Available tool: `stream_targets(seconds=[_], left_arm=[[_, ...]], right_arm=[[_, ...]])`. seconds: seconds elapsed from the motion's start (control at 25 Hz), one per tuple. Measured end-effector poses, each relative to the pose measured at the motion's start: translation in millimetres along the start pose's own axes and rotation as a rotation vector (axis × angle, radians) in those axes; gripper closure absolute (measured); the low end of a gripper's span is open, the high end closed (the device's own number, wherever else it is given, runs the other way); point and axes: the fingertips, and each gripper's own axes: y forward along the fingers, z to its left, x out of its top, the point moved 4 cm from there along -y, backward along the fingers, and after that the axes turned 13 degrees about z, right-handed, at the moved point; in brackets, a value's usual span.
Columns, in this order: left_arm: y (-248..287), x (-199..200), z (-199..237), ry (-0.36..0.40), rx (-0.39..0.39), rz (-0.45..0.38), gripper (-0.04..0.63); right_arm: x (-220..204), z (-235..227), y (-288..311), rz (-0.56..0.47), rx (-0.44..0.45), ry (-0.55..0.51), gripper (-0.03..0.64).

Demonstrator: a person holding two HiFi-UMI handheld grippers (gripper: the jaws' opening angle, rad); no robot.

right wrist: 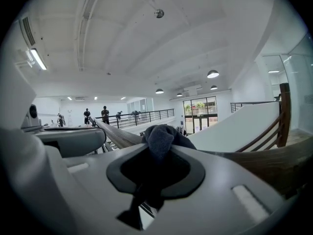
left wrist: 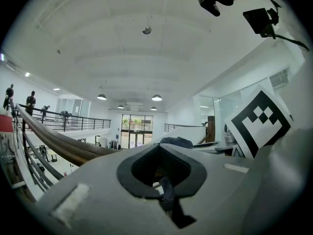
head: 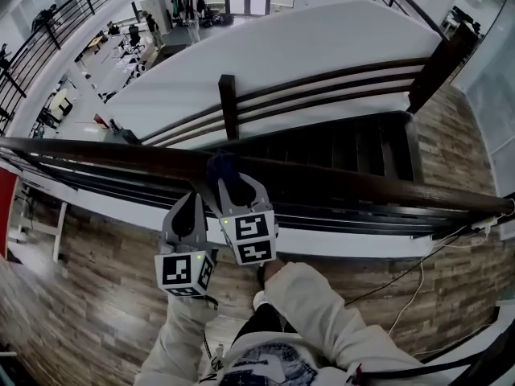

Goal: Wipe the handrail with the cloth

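Cloth (head: 224,166) is sitting bunched on top of the dark wooden handrail (head: 96,153), roughly at the middle of the run that is crossing the head view from left to right. The right gripper (head: 235,186) is pinching it: in the right gripper view the jaws are clamping a dark blue wad that is bulging out past their tips, with the rail lying just beyond it. The left gripper (head: 191,209) is hanging just beside the right one on the near side of the rail, a little lower, and is touching neither cloth nor rail. Its own view is showing the jaws drawn together with nothing clearly held, only a thin dark sliver at the seam that I cannot identify. Judging from this, the wiping step itself is in hand, since the cloth is resting on the rail's top and long stretches of rail are lying to either side. The next move is calling for a steady slide along the rail's length — with enough downward pressure that the wad is rubbing rather than skating, and a pinch firm enough that friction is not dragging the cloth out of the jaws. As the wad is lying now it is reaching only the top face, so the sides would likely need it wrapping further round.
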Motion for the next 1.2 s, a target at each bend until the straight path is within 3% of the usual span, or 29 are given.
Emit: stream_targets(seconds=[0.36, 0.76, 1.2], left_arm=[[5, -6, -20, 0.002, -0.041, 0.01, 0.6], [22, -11, -70, 0.011, -0.12, 0.006, 0.6], [31, -12, -134, 0.046, -0.155, 0.02, 0.598]], right_arm=[[-12, -30, -19, 0.005, -0.057, 0.044, 0.546], [-31, -91, -64, -0.005, -0.161, 0.072, 0.546], [-55, -156, -119, -0.004, -0.228, 0.105, 0.546]])
